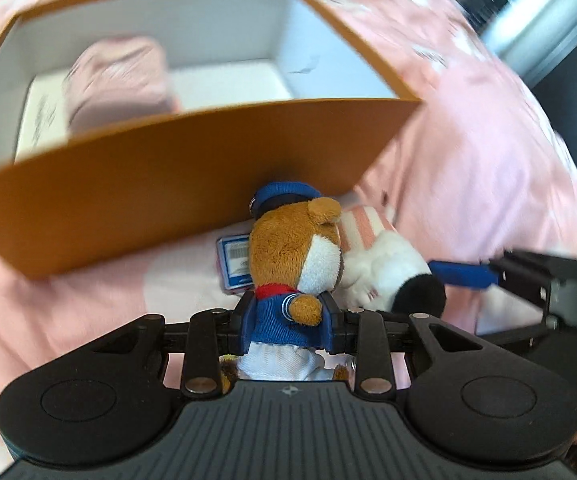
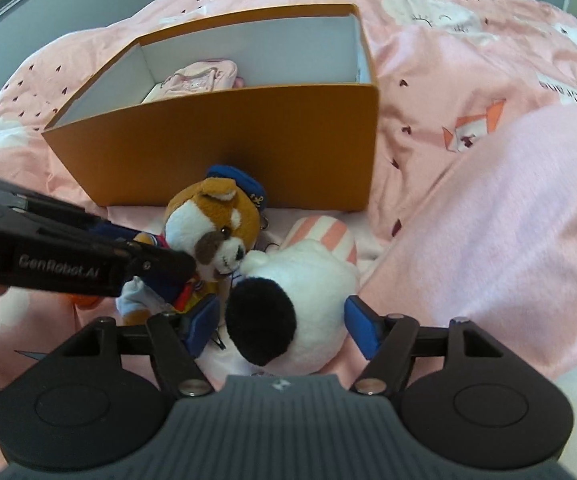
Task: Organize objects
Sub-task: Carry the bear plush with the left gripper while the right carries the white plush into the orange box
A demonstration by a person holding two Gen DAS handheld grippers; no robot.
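Pink bag (image 2: pixel 200 77) already boxed (image 2: pixel 216 148); left gripper (image 1: pixel 288 320) clamps bear (image 1: pixel 292 256), right gripper (image 2: pixel 284 326) wide around panda (image 2: pixel 300 300), both still outside.

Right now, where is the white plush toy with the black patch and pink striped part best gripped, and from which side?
Grip the white plush toy across its round white body, coming down from above on the side away from the orange cardboard box. The right gripper already straddles it there with jaws apart. The body is its widest, softest part, and the brown sailor-suited plush dog crowds its left.
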